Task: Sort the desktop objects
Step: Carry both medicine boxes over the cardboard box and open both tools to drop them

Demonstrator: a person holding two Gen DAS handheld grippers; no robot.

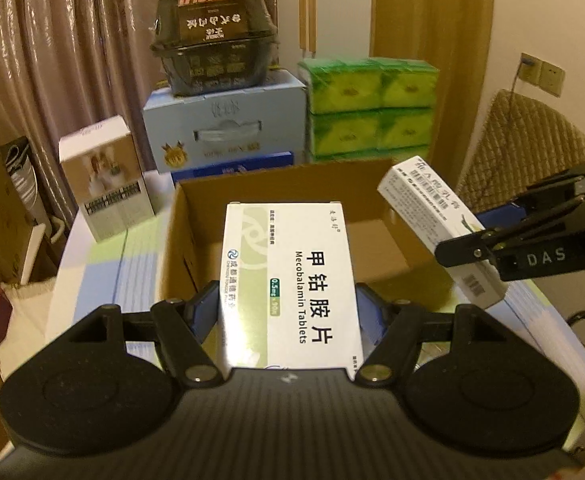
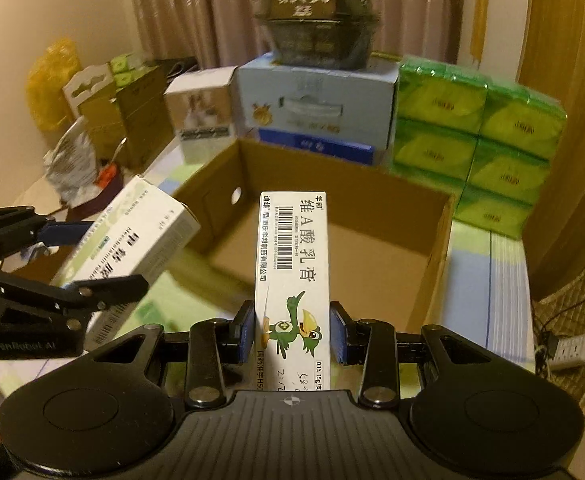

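Left tool: black, blue pads clamped on both long sides of a white flat cardboard box printed "Mecobalamin Tablets", held above the carton.
Right tool: black, entering from the right, gripping a white narrow cardboard box, tilted.
Carton: open brown cardboard box on the tabletop, its visible inside bare.
Behind the carton: pale blue cardboard box with a black plastic bowl on top; stacked green tissue packs beside it.
Left of the carton: upright white box with a photo front.
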